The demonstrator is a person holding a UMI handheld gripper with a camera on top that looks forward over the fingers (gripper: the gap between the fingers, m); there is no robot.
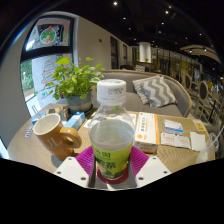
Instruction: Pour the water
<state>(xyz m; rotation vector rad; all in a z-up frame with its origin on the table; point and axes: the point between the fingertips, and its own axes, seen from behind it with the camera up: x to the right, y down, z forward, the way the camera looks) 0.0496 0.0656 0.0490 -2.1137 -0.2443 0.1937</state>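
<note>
A clear plastic bottle (112, 128) with a white cap and a green label stands upright between my fingers, its lower part pressed by both magenta pads (85, 158). My gripper (112, 170) is shut on the bottle. It is held above a round wooden table (25, 148). A tan ceramic mug (50, 130) with a handle sits on the table just to the left of the bottle, beyond the left finger. The bottle's base is hidden between the fingers.
A potted green plant (76, 80) stands behind the mug. Booklets and papers (170, 130) lie on the table to the right of the bottle. A sofa with a striped cushion (155, 92) is beyond the table.
</note>
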